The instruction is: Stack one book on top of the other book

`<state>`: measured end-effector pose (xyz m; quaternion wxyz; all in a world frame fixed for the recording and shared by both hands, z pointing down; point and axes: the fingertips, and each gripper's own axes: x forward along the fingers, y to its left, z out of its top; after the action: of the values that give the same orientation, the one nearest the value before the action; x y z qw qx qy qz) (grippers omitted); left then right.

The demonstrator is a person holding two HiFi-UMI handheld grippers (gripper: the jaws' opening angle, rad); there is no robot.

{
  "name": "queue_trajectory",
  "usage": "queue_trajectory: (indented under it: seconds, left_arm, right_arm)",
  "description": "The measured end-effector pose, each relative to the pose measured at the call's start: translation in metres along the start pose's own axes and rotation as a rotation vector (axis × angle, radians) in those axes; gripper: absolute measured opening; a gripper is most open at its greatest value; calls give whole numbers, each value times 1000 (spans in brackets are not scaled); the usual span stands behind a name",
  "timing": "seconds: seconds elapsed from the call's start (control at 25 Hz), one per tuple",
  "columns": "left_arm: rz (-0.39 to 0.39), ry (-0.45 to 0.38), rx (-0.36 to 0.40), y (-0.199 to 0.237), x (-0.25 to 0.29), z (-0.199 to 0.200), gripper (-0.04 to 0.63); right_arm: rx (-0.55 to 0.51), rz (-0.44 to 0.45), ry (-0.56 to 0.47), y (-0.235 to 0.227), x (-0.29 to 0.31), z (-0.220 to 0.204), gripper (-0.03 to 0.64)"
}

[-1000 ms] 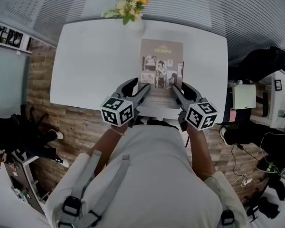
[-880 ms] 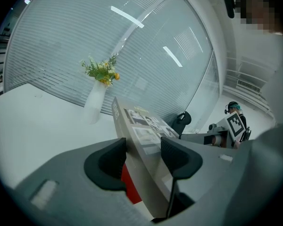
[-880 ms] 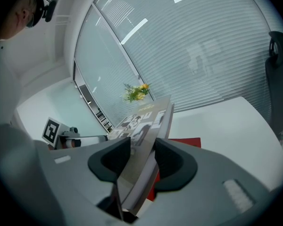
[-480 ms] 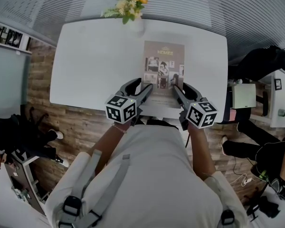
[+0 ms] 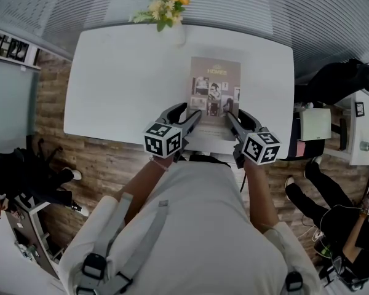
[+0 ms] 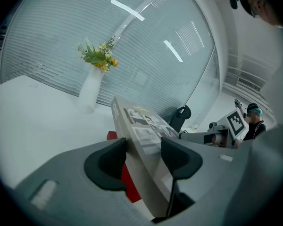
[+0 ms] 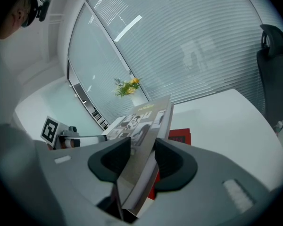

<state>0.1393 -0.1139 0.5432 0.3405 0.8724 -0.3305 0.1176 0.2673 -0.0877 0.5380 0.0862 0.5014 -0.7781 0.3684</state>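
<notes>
A grey book (image 5: 215, 94) with a photo collage on its cover is held over the white table (image 5: 123, 78) by its near end. My left gripper (image 5: 194, 117) is shut on its left edge, and my right gripper (image 5: 232, 118) is shut on its right edge. In the left gripper view the grey book (image 6: 144, 131) sits tilted between the pads of the left gripper (image 6: 144, 147), with a red book (image 6: 132, 187) below it. The right gripper view shows the grey book (image 7: 146, 121) clamped in the right gripper (image 7: 142, 149), above the red book (image 7: 180, 136), which lies on the table.
A white vase of flowers (image 5: 166, 8) stands at the table's far edge. A black chair (image 7: 273, 79) is at the table's right side. People and cables are on the floor at the right (image 5: 332, 195). A shelf (image 5: 9, 45) is at the left.
Both grippers and the grey book have shifted to the right and sunk a little toward the table. The grip on the book is unchanged.
</notes>
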Motion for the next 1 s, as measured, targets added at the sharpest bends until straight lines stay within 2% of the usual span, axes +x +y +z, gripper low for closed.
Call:
queue_trajectory:
  seconds: [0.52, 1.0]
  left_arm:
    - [6, 55, -13, 10, 23, -28, 233]
    - [24, 98, -13, 26, 44, -54, 232]
  right_arm:
    - [36, -8, 36, -26, 11, -26, 161]
    - [25, -6, 43, -48, 28, -47, 161]
